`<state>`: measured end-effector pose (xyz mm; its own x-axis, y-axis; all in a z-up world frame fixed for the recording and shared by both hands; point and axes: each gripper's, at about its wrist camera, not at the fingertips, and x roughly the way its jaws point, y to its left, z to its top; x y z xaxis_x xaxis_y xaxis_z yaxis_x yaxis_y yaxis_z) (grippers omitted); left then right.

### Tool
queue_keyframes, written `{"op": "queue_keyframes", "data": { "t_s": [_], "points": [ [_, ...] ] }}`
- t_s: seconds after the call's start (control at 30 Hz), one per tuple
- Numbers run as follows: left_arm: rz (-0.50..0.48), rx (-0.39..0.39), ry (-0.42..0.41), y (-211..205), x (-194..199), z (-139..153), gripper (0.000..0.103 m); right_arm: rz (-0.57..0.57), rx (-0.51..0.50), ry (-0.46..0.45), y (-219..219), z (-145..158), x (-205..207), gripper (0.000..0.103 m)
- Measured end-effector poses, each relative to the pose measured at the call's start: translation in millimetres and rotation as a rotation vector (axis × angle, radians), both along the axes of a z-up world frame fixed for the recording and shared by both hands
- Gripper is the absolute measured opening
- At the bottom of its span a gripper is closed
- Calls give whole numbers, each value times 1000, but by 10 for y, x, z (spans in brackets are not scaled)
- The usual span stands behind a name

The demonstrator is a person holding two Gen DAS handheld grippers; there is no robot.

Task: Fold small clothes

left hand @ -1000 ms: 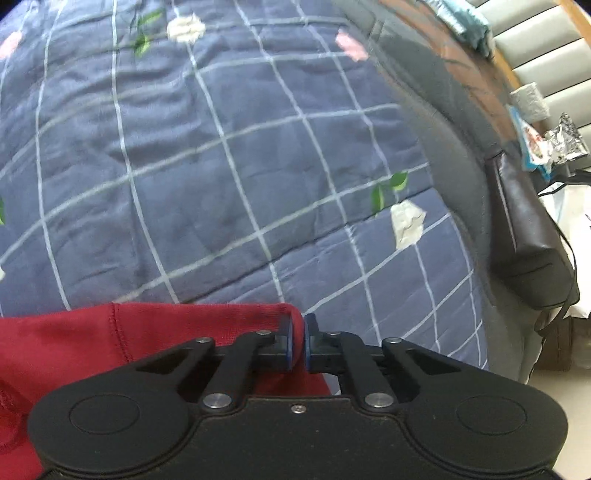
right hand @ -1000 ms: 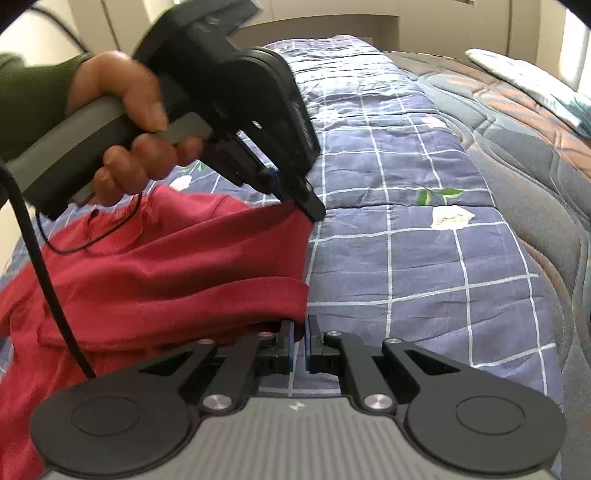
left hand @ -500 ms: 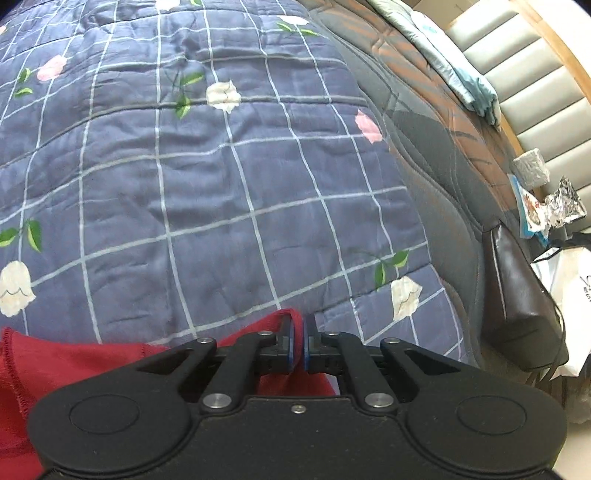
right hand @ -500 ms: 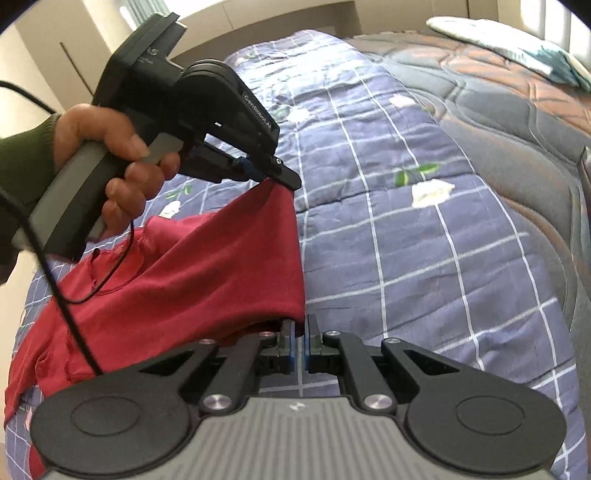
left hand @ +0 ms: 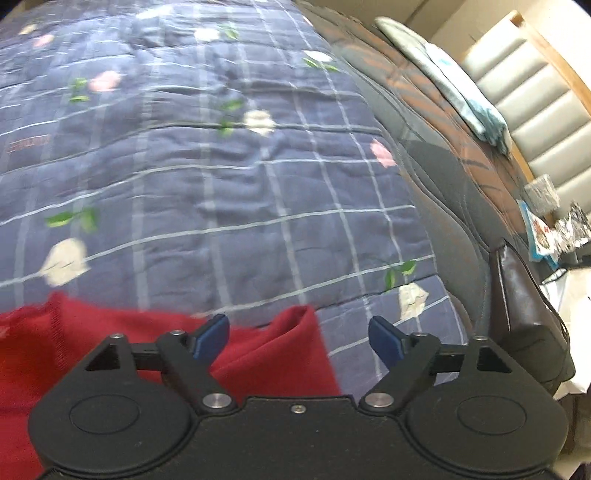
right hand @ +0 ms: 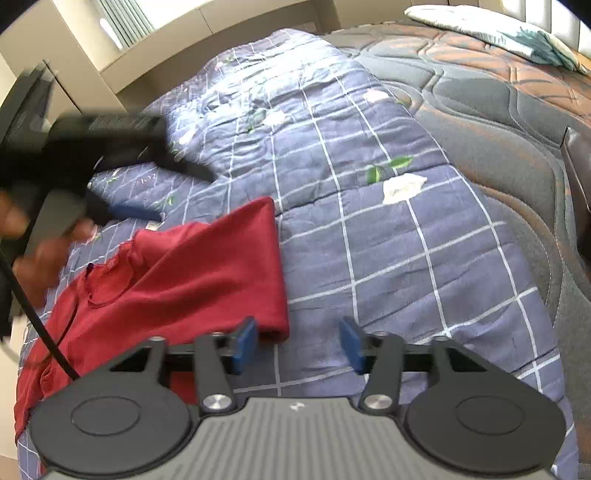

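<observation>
A small red garment [right hand: 184,280] lies on the blue checked quilt [right hand: 369,221], its right edge folded over. In the left wrist view the garment [left hand: 273,350] lies just below my open left gripper [left hand: 299,338]. My right gripper [right hand: 298,345] is open, with the garment's lower right corner beside its left pad. The left gripper also shows blurred at the upper left of the right wrist view [right hand: 147,199], above the garment and apart from it.
The quilt [left hand: 221,184] covers the near side of a bed. A grey and brown mattress cover [right hand: 498,122] lies to the right, with a pillow [right hand: 498,29] at the far end. A dark bag [left hand: 524,325] and packets [left hand: 554,229] sit off the bed's right side.
Both grippers have opened and let go of the red garment's edge. The garment has dropped onto the quilt, and the left gripper has moved up and away.
</observation>
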<state>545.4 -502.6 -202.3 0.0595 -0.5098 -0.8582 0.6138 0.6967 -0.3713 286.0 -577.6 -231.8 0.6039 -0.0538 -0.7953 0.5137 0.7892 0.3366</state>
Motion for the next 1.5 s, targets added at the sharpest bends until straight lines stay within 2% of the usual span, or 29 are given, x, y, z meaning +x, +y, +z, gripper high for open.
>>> {"op": "queue_keyframes", "data": {
  "t_s": [0.07, 0.27, 0.47, 0.57, 0.63, 0.67, 0.73, 0.83, 1.07, 1.3, 1.5],
  "points": [
    [44, 9, -25, 249, -52, 50, 92, 8, -3, -1, 12, 15, 29, 69],
    [247, 109, -39, 1103, -225, 0, 95, 49, -35, 5, 79, 1, 207, 89],
    [551, 267, 16, 2009, -274, -264, 96, 72, -102, 93, 76, -159, 465, 95],
    [638, 362, 45, 2346, -257, -436, 96, 88, -155, 195, 84, -325, 558, 96],
    [674, 446, 81, 2507, -231, -583, 96, 92, -181, 231, 79, -406, 567, 98],
    [690, 457, 98, 2591, -225, -637, 96, 94, -198, 235, 84, -419, 562, 99],
    [725, 416, 127, 2758, -224, -688, 99, 108, -242, 247, 116, -406, 559, 100],
    [757, 414, 139, 2891, -223, -651, 99, 110, -273, 255, 168, -330, 559, 100],
    [828, 346, 145, 3243, -371, -389, 101, 82, -275, 242, 409, -123, 466, 103],
    [925, 348, 171, 3773, -636, -335, 102, 178, -278, 237, 1028, 8, 357, 103],
    [1013, 377, 190, 4502, -785, -389, 102, 255, -274, 258, 1669, 9, 393, 103]
  ]
}}
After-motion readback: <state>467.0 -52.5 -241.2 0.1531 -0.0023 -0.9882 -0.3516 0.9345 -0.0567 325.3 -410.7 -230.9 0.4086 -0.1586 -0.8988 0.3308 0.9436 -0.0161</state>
